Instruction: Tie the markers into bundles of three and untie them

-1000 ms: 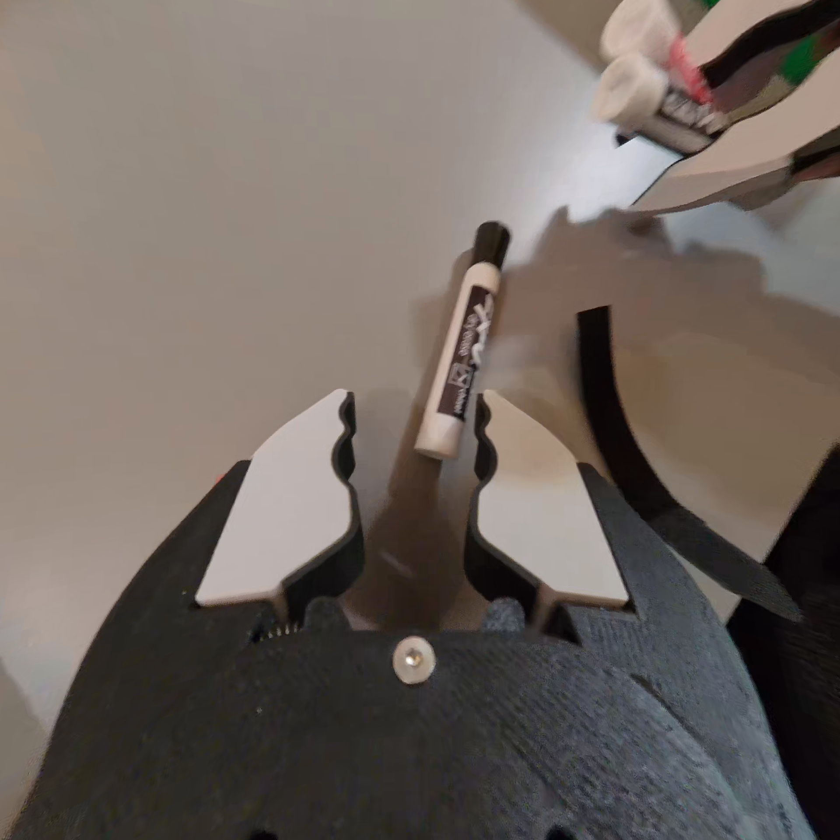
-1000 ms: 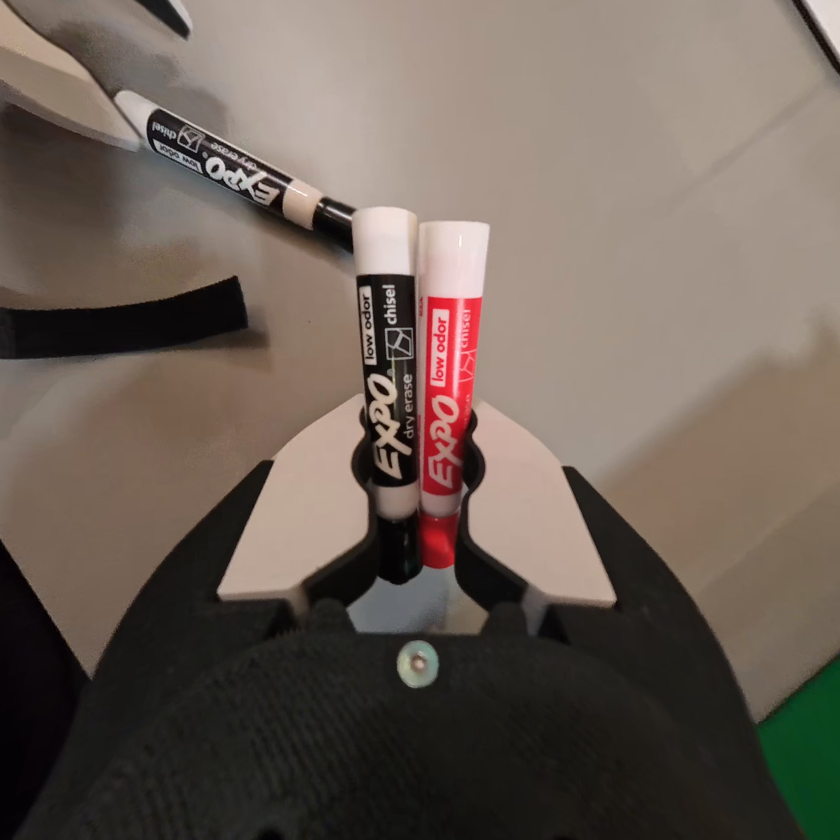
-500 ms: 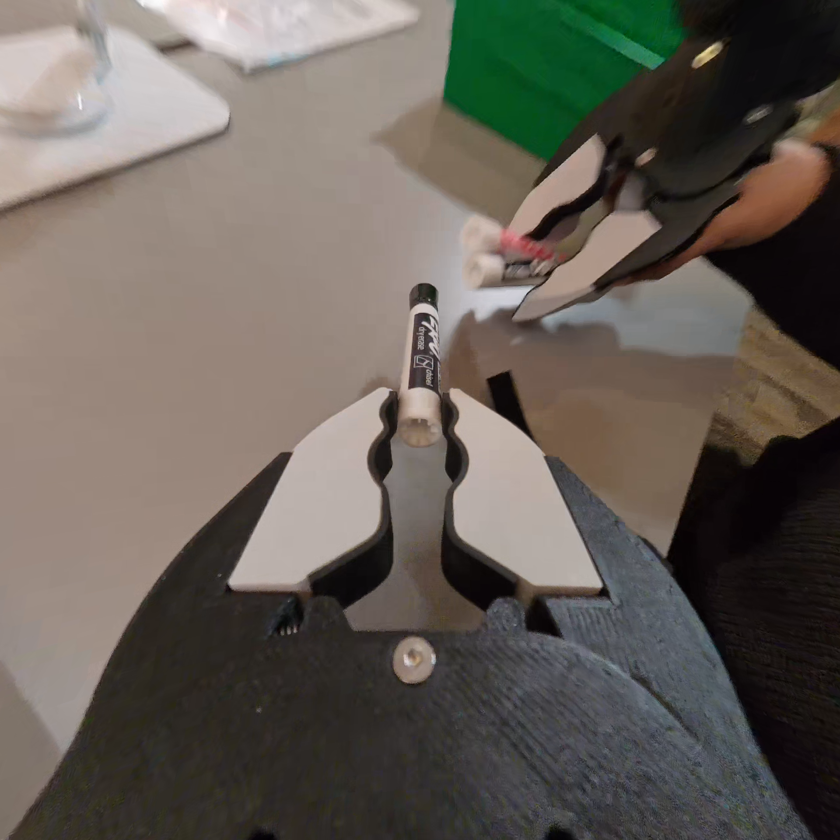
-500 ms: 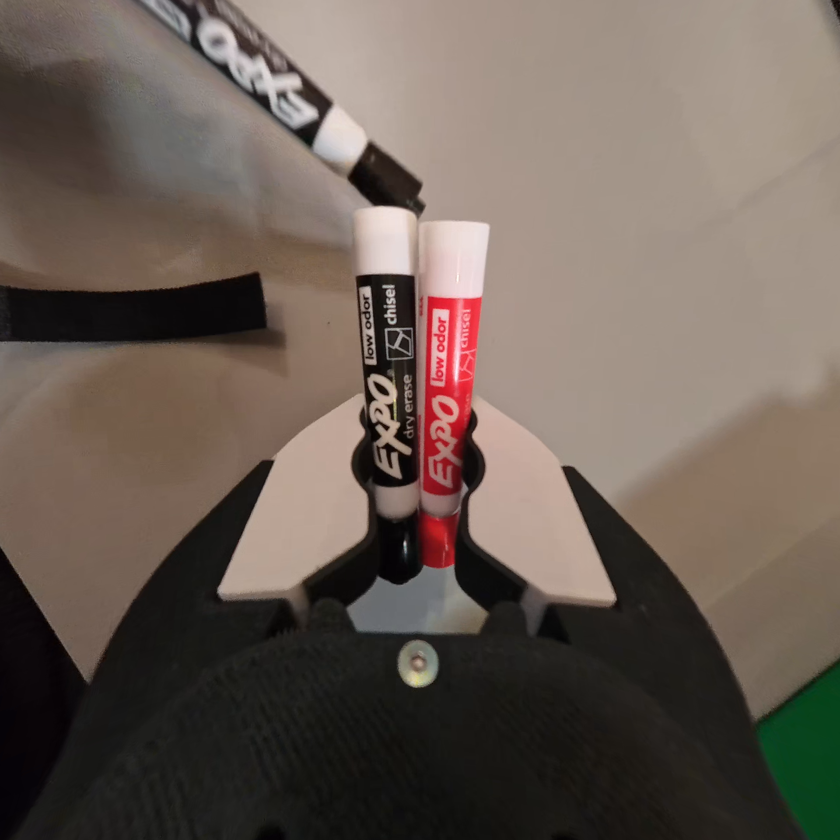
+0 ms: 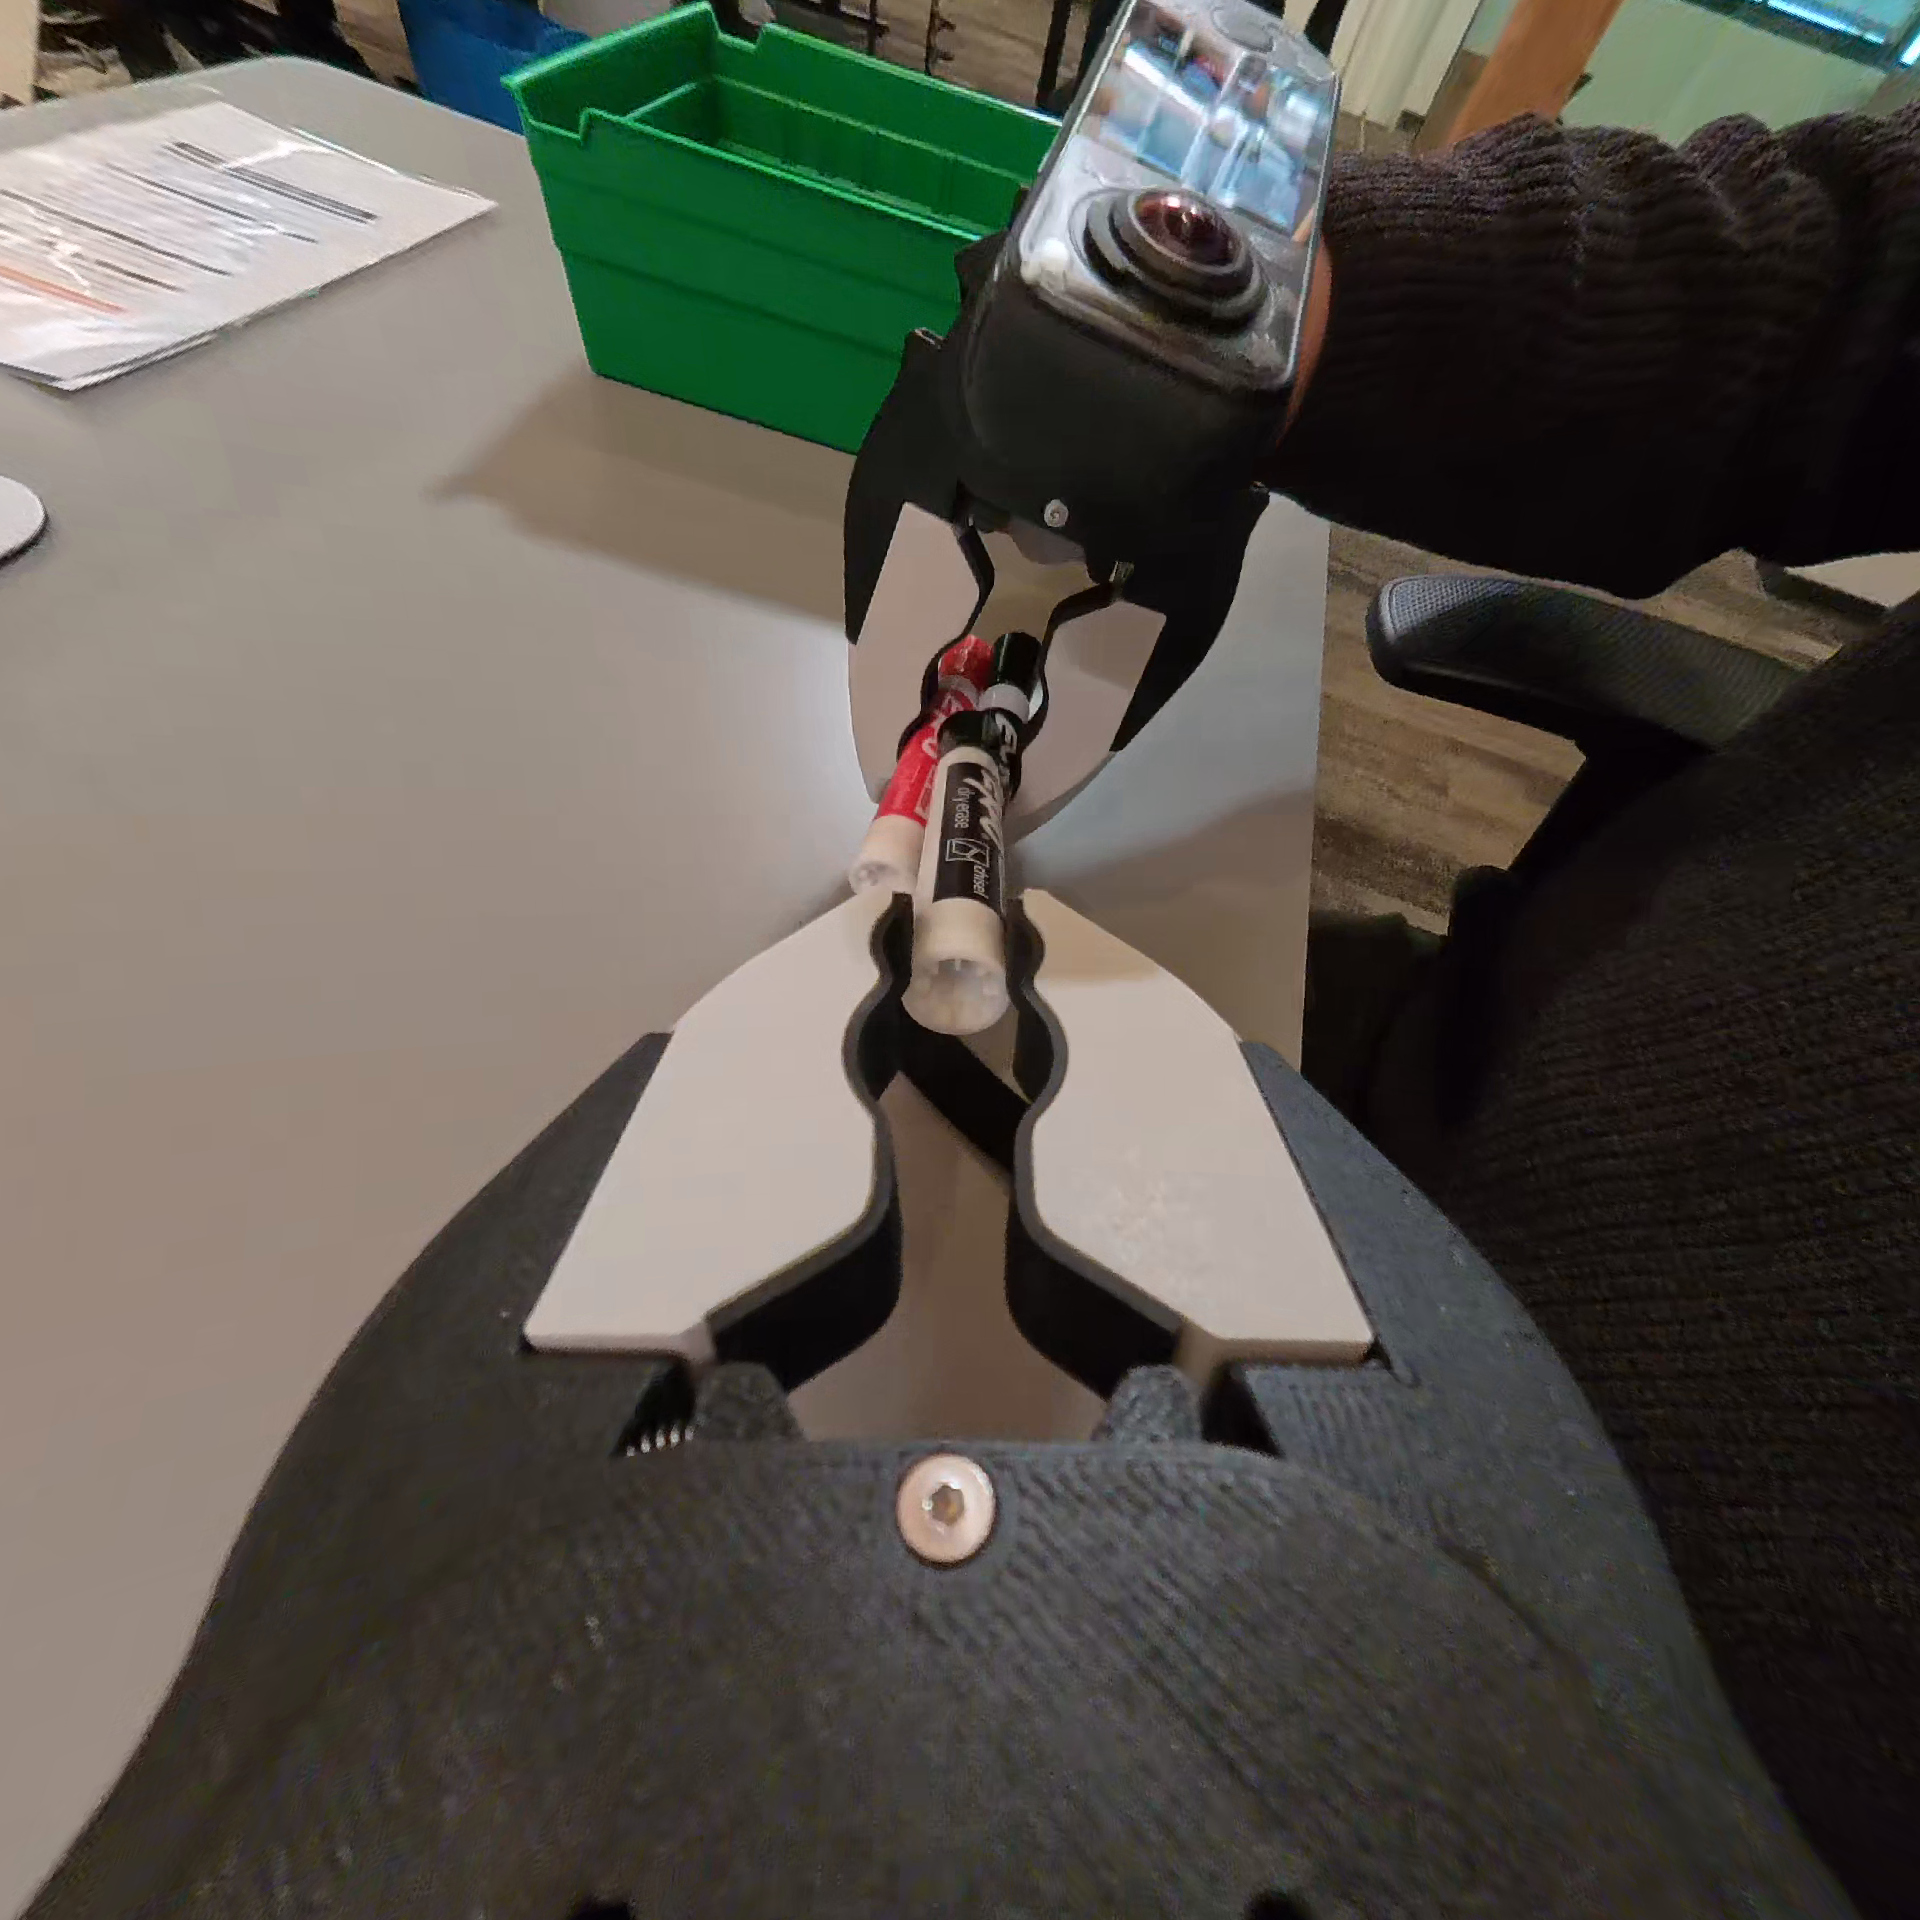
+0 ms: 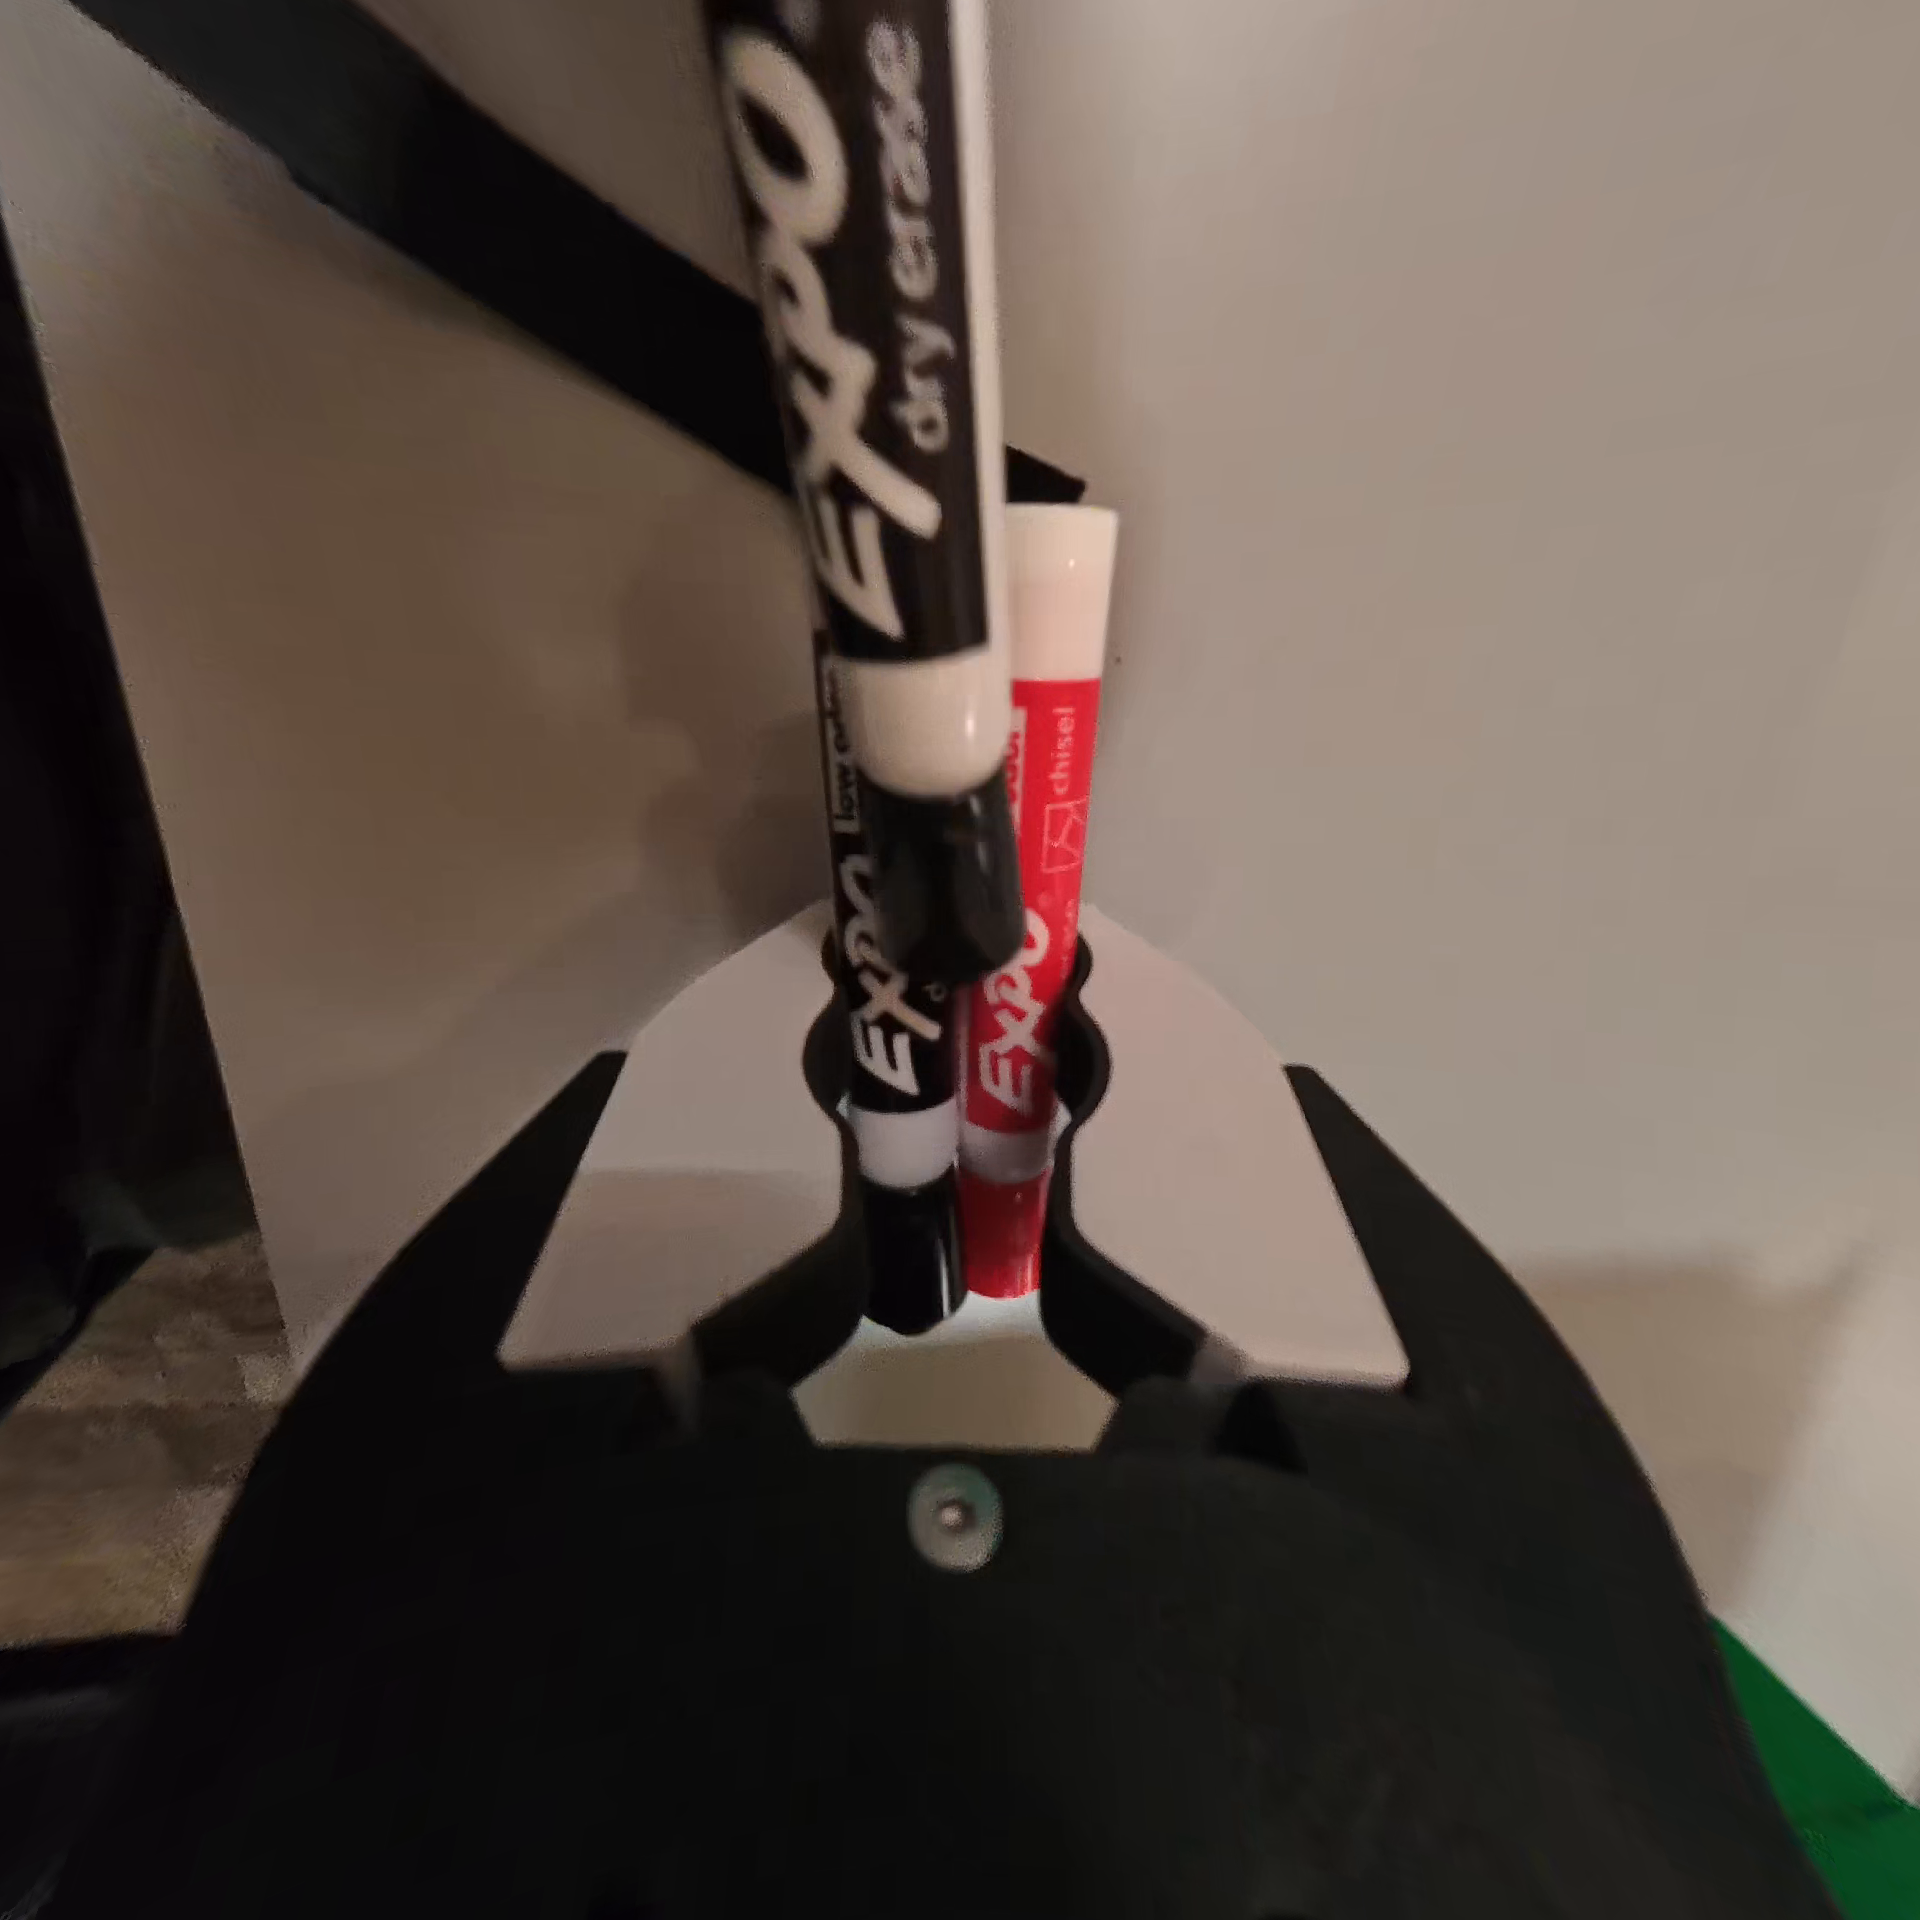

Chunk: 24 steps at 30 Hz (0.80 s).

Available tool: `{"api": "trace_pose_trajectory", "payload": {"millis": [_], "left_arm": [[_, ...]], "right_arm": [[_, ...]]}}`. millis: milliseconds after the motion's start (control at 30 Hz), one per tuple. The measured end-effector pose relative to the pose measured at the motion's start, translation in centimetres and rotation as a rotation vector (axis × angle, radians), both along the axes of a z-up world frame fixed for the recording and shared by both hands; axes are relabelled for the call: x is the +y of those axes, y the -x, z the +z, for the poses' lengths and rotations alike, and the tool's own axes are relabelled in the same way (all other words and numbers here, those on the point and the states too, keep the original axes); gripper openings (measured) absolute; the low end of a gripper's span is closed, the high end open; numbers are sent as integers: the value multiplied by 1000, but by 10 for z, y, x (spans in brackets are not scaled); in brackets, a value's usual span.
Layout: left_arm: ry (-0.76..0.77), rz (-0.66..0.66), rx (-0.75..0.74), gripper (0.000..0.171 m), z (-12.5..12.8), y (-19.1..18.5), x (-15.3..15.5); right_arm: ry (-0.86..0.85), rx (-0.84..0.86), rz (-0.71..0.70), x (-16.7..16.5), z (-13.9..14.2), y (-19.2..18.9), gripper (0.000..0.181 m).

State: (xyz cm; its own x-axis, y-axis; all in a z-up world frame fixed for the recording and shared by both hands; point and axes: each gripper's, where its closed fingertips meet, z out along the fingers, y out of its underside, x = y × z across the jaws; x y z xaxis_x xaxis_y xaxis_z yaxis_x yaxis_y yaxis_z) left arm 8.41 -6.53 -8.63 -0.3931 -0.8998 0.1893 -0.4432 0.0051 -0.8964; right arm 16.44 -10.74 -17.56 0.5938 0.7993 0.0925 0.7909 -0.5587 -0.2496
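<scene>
Left wrist view, from left to right. A printed sheet of paper (image 5: 197,223) lies at the far left of the grey table (image 5: 312,727); a green bin (image 5: 769,249) stands toward the far edge. At centre, my left gripper (image 5: 951,961) is clenched on the white butt end of a black marker (image 5: 966,831), which points away from me with its cap end laid over the two markers that my other tool holds. Under my fingers a black strap (image 5: 961,1101) lies on the table. Ahead, my right gripper (image 5: 982,758) faces this camera, its jaws clamped on a red marker (image 5: 909,774) and a second black marker, of which only the cap (image 5: 1013,660) shows clearly here. At right are my dark knitted sleeve (image 5: 1621,343) and, behind it, the arm of an office chair (image 5: 1558,665).

Right wrist view, from left to right. The black strap (image 6: 436,218) runs aslant across the upper left. At centre, my right gripper (image 6: 956,971) grasps the pair side by side near their cap ends: the second black marker (image 6: 883,1049) on the left, the red marker (image 6: 1039,935) on the right, butts pointing away. The black marker (image 6: 862,312) from my left tool enters from the top, and its cap rests on top of the pair, just ahead of my fingertips.
</scene>
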Motion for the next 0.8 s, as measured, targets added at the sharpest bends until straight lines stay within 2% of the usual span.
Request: {"api": "trace_pose_trajectory", "payload": {"millis": [267, 300, 400, 567, 633, 733, 800], "left_arm": [[21, 28, -12, 16, -5, -12, -9], [23, 38, -18, 1, -6, -14, -8], [62, 38, -43, 1, -4, -15, -9], [73, 152, -82, 3, 1, -16, 14], [79, 170, -56, 29, -4, -13, 19], [39, 138, 100, 66, -30, -6, 16], [-37, 95, 181, 69, -47, -1, 8]], "right_arm": [[11, 13, 50, 6, 10, 19, 37], [15, 21, 50, 6, 11, 23, 37], [17, 31, 57, 7, 14, 31, 37], [19, 37, 43, 9, 13, 34, 37], [26, 56, 25, 11, 11, 32, 36], [40, 64, -21, 15, 4, 24, 36], [45, 55, -43, 18, -1, 16, 36]]}}
